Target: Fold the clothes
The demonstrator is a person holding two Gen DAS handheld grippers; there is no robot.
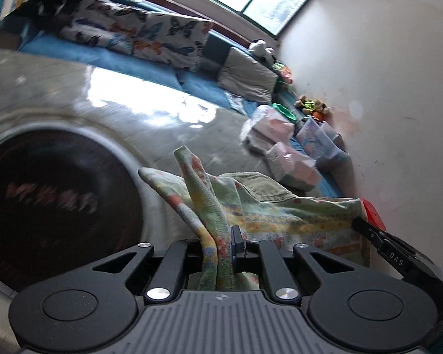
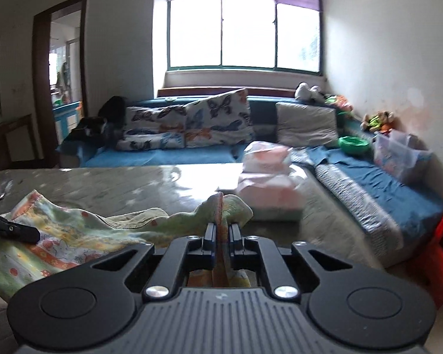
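A pale green cloth with a yellow, orange and red flower print (image 1: 268, 215) hangs stretched between my two grippers above the grey table (image 1: 73, 88). My left gripper (image 1: 221, 244) is shut on a bunched edge of the cloth. My right gripper (image 2: 221, 236) is shut on another edge of the same cloth (image 2: 59, 236). The right gripper shows at the right edge of the left wrist view (image 1: 384, 244), and the left gripper's fingers (image 2: 14, 230) show at the left edge of the right wrist view. An olive-green piece of fabric (image 1: 262, 185) lies within the cloth's folds.
A stack of folded pink and white items in plastic (image 2: 268, 177) lies on the table's far right. A dark round inset (image 1: 53, 206) marks the table. A blue sofa (image 2: 162, 156) with butterfly cushions (image 2: 192, 124) stands behind. A red stool (image 2: 440, 250) stands at right.
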